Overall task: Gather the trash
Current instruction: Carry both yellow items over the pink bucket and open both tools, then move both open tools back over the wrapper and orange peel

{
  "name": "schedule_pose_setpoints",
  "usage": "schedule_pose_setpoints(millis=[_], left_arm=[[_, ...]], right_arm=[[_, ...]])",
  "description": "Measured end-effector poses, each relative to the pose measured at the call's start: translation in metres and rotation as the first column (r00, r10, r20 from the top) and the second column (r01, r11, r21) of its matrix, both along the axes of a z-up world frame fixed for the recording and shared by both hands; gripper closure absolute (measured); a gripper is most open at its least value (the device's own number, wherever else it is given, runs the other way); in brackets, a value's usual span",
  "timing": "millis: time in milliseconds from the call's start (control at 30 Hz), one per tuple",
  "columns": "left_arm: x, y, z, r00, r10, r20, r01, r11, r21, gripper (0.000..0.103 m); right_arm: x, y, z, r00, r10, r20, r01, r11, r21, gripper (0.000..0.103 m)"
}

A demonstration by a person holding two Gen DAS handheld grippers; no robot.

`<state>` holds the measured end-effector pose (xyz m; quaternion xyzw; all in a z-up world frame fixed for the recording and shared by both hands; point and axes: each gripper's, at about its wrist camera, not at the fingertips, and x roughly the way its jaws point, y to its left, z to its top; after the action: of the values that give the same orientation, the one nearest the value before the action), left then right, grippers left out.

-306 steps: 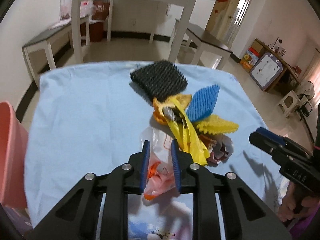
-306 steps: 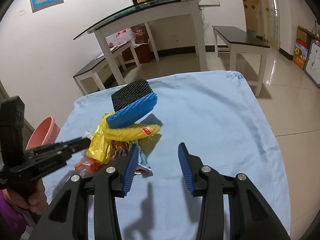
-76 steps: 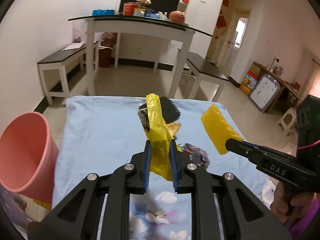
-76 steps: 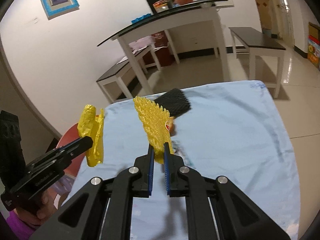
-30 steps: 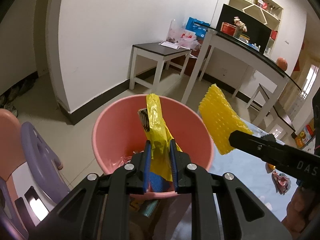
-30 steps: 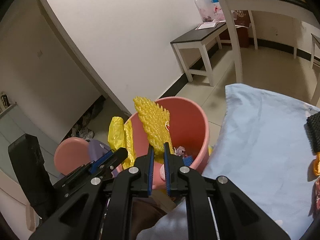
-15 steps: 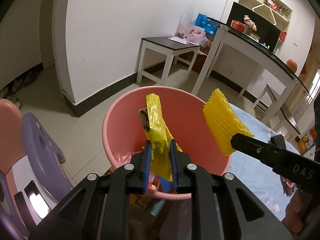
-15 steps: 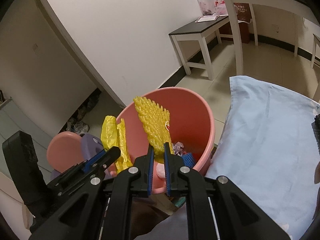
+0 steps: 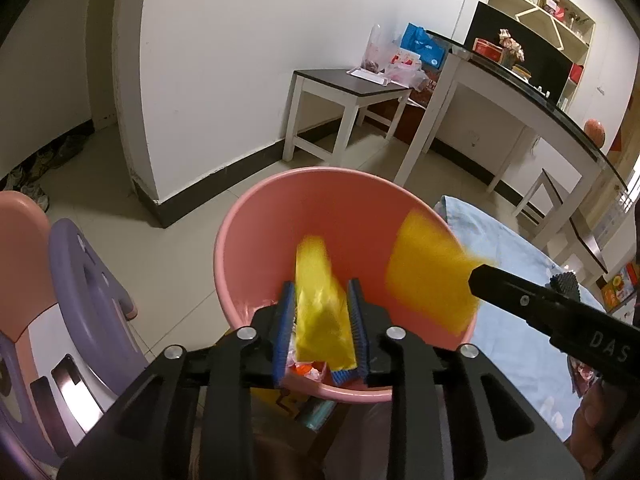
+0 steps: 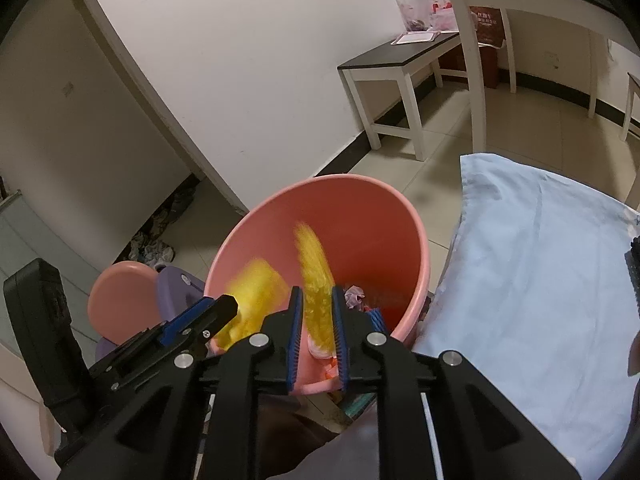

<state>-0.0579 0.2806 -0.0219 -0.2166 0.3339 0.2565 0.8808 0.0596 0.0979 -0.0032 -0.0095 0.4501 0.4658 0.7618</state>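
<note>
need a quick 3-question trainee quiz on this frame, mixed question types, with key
1. True or false: the pink bin already has trash at its bottom.
2. Multiple choice: what sits between the fingers of the left gripper? A) black mesh pad B) yellow plastic bag C) nothing
3. Short answer: what is between the fingers of the right gripper, and over what?

Key
1. True: wrappers show at the bottom in both wrist views.
2. B. The jaws are opening and the bag is blurred, apparently dropping.
3. A yellow foam net, over the pink bin's mouth; these jaws are opening too.
</note>
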Motion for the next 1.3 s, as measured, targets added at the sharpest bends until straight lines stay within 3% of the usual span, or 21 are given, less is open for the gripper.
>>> schedule_pose_setpoints(millis=[67, 133, 600, 767, 1033, 1300], left_arm=[[-0.001, 0.001, 0.001, 1.000, 0.007, 0.006, -0.007, 1.000, -0.009, 0.074], [-0.002, 0.003, 0.002, 1.000, 0.012, 0.011, -0.012, 1.000, -0.022, 0.074], [-0.002, -0.014, 0.023, 0.997, -0.040, 0.062, 0.041, 0.999, -0.017, 0.074], [0.003, -0.028, 0.033, 0.992, -0.091, 0.084, 0.094, 0.995, -0.041, 0.074], [0.026, -0.070, 0.038, 0.974, -0.210, 0.085, 0.211, 0.977, -0.010, 0.073], [0.055, -0.124, 0.035, 0.939, -0.338, 0.069, 0.338, 0.941, 0.013, 0.073]], right_arm=[[0.000, -0.001, 0.000, 1.000, -0.002, 0.005, 0.002, 1.000, 0.001, 0.087], [0.002, -0.002, 0.001, 1.000, -0.005, 0.005, 0.005, 1.000, 0.006, 0.079], [-0.006, -0.033, 0.018, 0.998, -0.002, 0.065, 0.000, 1.000, 0.029, 0.073], [-0.010, -0.065, 0.022, 0.995, -0.022, 0.098, 0.019, 0.999, 0.033, 0.066], [-0.018, -0.131, 0.014, 0.984, -0.074, 0.161, 0.078, 0.997, -0.018, 0.065], [-0.009, -0.237, 0.008, 0.935, -0.268, 0.231, 0.281, 0.959, -0.024, 0.065]])
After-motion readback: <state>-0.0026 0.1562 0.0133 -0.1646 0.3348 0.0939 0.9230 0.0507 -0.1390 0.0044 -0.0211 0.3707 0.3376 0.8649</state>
